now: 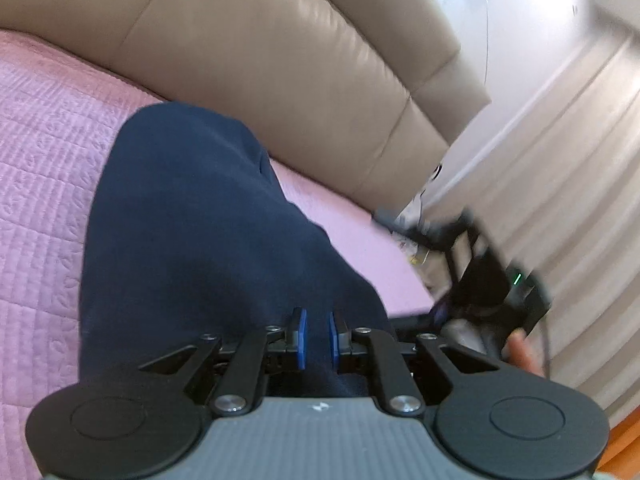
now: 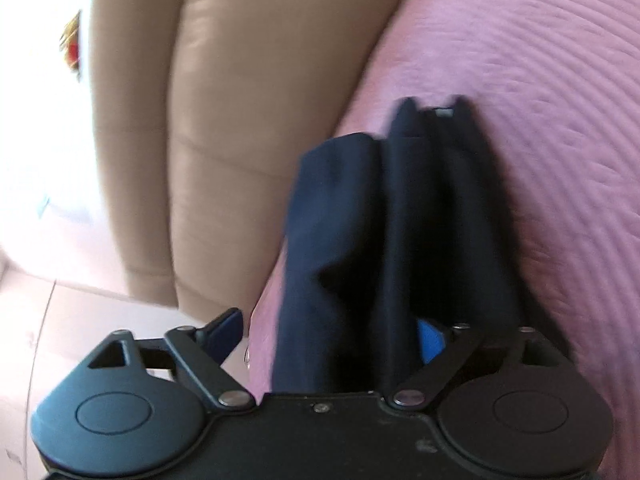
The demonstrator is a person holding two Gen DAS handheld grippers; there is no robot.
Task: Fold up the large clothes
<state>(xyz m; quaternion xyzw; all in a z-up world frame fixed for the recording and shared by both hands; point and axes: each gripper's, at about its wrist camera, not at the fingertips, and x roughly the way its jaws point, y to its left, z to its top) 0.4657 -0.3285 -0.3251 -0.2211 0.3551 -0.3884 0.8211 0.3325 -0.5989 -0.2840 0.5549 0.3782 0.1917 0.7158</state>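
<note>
Left wrist view: left gripper (image 1: 317, 336) jaws nearly closed, blue pads (image 1: 301, 338) pinching a fold of the navy garment (image 1: 192, 220), which spreads ahead of the jaws over the pink quilt (image 1: 44, 160).
Right wrist view: right gripper (image 2: 332, 338) jaws fully spread; navy garment (image 2: 400, 240) lies between them, pads not pressing it.

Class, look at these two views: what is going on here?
A person is folding a navy garment on a pink bedspread with two handheld grippers. The left gripper is shut on a fold of the cloth. The right gripper stands wide open, with cloth lying loose between its fingers. A tan headboard stands behind.
</note>
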